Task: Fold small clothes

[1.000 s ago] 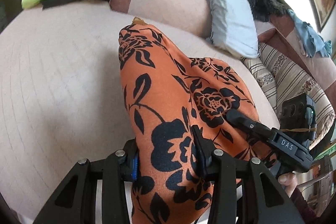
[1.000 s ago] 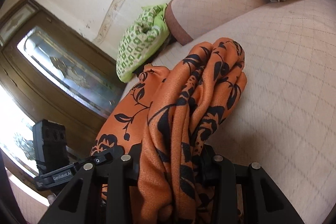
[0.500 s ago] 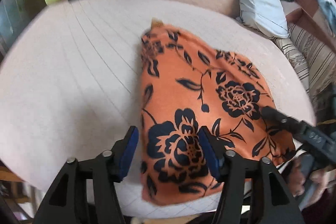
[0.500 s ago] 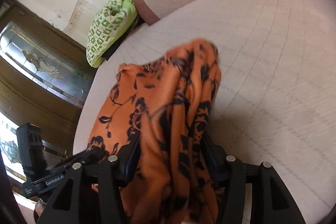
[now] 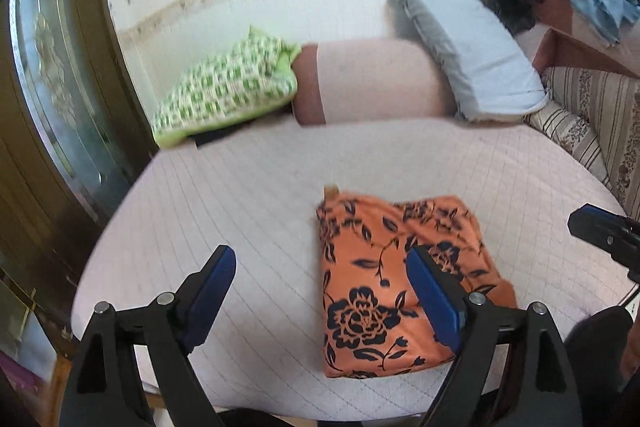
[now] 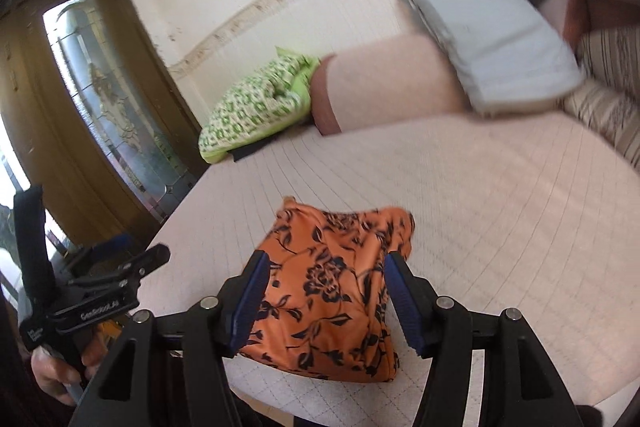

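Right wrist view is showing us the only writing we can read: white lettering on the left gripper's (image 6: 132, 269) black body, which looks like "GenRobot.AI", though blur is softening the letters. We are holding the right gripper (image 6: 325, 293) with its blue-padded fingers (image 6: 251, 297) spread wide and gripping nothing; the folded orange floral garment (image 6: 328, 291) is lying on the pale quilted bed cover (image 6: 480, 211) and showing between and beyond those fingers, near the cover's front edge. Left wrist view is showing the left gripper (image 5: 320, 291) also gaping fully open and empty, with the garment (image 5: 384, 283) lying flat behind its right finger (image 5: 434, 301) and off to the right of the gap, and the right gripper's (image 5: 604, 233) dark tip is poking in at the far right. A second ago both claws were pinching the cloth and holding it up in bunched folds; half a second ago it was already dropping onto the cover as the fingers were parting, and now it is resting as a compact fold while both grippers are drawing back. A green patterned pillow (image 5: 228, 87) and a grey-blue pillow (image 5: 476, 47) are leaning against a pink bolster (image 5: 376, 79) at the far end.
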